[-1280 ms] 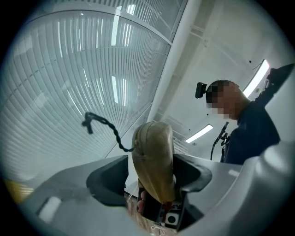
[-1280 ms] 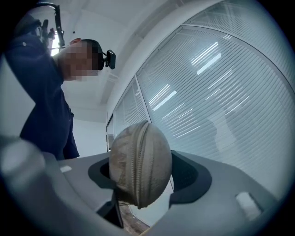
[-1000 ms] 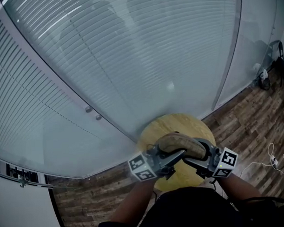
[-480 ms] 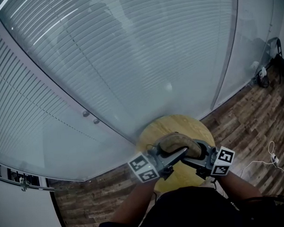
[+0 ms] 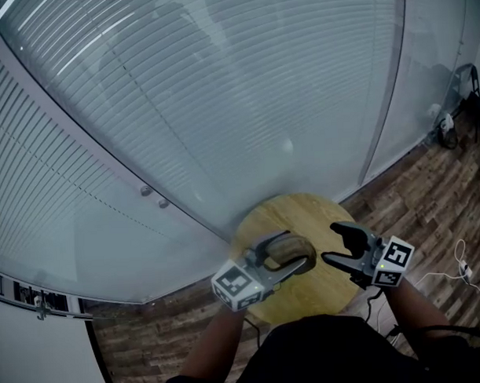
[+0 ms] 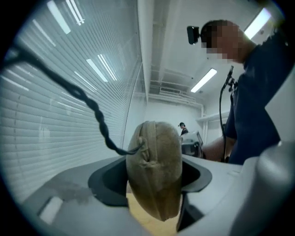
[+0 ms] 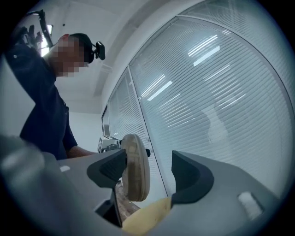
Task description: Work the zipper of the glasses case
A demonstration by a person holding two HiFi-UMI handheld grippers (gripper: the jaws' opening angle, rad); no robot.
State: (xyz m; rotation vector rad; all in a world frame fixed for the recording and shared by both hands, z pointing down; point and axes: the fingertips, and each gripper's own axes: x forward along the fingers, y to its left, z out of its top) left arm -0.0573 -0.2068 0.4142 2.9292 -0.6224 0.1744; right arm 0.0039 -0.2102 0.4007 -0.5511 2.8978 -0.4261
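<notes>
Two grippers work over a round wooden table (image 5: 304,216).

Head view: the left gripper (image 5: 295,251) has its fingers closed on the tan glasses case (image 5: 283,250). Whether the case rests on the table cannot be told. The right gripper (image 5: 334,242) stands near the case, clear of it, with its fingers spread and empty.

Left gripper view: the case is clamped on edge between both fingers (image 6: 108,179). A dark twisted cord (image 6: 92,108) runs from the zipper pull (image 6: 140,150) up and away past one finger.

Right gripper view: the fingers (image 7: 189,173) are apart and press on nothing. The case shows edge-on ahead of them, nearer one finger than the other.

Judgement: the case is secured, but the pull is not yet taken. The next move calls for bringing the right fingers onto the pull or cord and closing there, with the left grip firm.
</notes>
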